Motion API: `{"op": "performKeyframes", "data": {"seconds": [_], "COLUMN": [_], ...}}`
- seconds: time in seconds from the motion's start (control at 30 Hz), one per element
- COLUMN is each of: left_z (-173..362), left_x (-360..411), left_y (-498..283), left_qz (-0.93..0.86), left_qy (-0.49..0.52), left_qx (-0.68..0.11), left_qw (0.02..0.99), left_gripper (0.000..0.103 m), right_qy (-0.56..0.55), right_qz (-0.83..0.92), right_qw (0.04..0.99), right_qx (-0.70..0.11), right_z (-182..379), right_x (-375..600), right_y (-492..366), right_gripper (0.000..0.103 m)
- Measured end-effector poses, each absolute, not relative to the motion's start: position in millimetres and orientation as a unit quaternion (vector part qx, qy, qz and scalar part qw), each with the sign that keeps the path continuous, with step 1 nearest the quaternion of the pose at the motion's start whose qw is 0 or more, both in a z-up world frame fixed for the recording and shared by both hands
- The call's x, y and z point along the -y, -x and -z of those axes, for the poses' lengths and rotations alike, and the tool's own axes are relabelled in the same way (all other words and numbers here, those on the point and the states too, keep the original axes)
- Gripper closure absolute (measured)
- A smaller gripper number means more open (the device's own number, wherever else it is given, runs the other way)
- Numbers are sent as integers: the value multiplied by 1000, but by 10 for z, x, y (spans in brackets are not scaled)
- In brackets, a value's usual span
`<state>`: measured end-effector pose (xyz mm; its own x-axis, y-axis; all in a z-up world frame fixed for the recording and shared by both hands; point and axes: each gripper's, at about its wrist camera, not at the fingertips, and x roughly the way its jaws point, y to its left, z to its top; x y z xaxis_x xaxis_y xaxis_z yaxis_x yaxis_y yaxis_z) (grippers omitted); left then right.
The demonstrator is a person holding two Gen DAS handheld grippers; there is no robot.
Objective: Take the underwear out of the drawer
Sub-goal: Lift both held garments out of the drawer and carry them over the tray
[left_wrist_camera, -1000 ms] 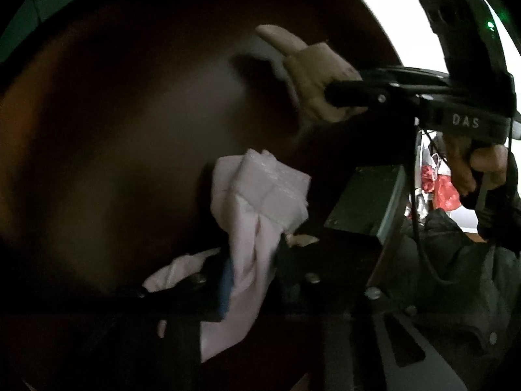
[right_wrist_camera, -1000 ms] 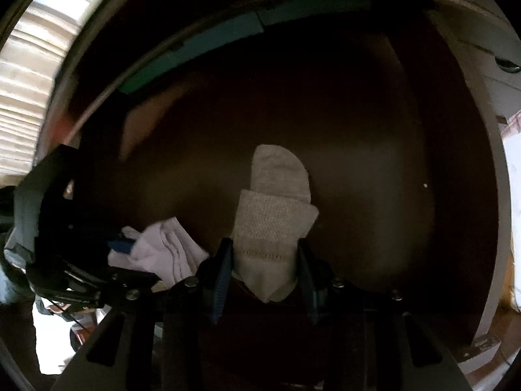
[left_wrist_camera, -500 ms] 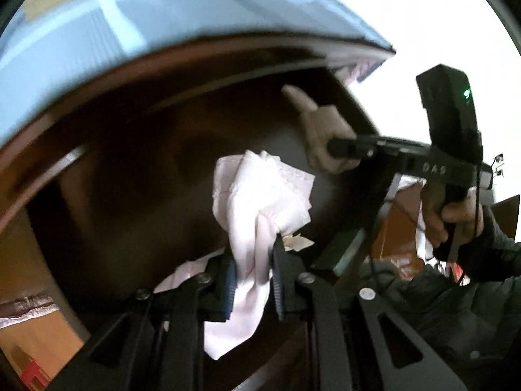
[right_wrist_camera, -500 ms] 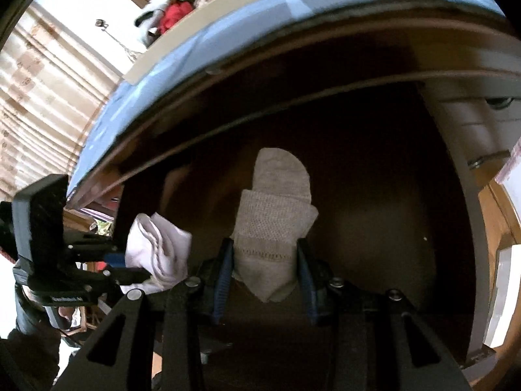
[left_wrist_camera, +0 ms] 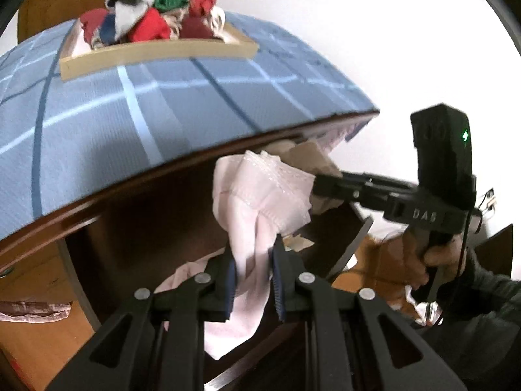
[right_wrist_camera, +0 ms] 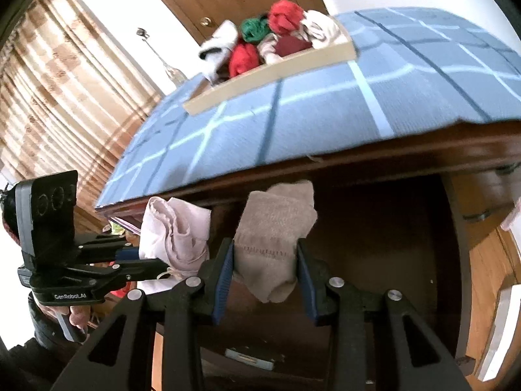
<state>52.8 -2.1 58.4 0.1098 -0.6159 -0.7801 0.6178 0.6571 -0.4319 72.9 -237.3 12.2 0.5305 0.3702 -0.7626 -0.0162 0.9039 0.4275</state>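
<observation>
My left gripper (left_wrist_camera: pixel 253 272) is shut on a pale pink garment with a lace edge (left_wrist_camera: pixel 260 202), which hangs above the dark open drawer (left_wrist_camera: pixel 156 228). The same pink garment (right_wrist_camera: pixel 176 231) shows at the left of the right wrist view, held by the left gripper (right_wrist_camera: pixel 140 259). My right gripper (right_wrist_camera: pixel 265 272) is shut on a folded beige knit piece (right_wrist_camera: pixel 273 228), lifted over the drawer (right_wrist_camera: pixel 374 244). In the left wrist view the right gripper (left_wrist_camera: pixel 322 184) reaches in from the right, with a beige piece (left_wrist_camera: pixel 306 156) at its tip, partly hidden by the pink garment.
A blue checked cloth (left_wrist_camera: pixel 162 97) covers the top above the drawer. A shallow wooden tray (left_wrist_camera: pixel 156 52) on it holds several rolled red, green and white garments (right_wrist_camera: pixel 276 36). A person's hand (left_wrist_camera: pixel 436 254) grips the right tool's handle. Striped curtains (right_wrist_camera: pixel 65 81) hang at the left.
Both grippers have risen out of the dark drawer, carrying the pink garment and the beige piece. The blue-clothed top and the tray have come into view.
</observation>
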Motion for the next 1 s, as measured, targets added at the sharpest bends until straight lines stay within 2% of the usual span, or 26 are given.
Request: {"op": "performKeyframes", "data": {"seconds": [0.3, 1.0], "left_z": [-890, -1433], "left_x": [7, 247], "left_y": [-629, -1313], "left_qz": [410, 339], "left_qy": [22, 35], "left_qx": [-478, -379], "left_qw": [777, 860], "left_gripper": [86, 86], "right_qy": [-187, -178], "right_qz": [-119, -113], "right_qw": [879, 932], "right_qx": [-423, -295], "right_z": [-442, -1122], "right_x": [2362, 2435], "right_y": [-725, -1069], "right_gripper": [67, 67]}}
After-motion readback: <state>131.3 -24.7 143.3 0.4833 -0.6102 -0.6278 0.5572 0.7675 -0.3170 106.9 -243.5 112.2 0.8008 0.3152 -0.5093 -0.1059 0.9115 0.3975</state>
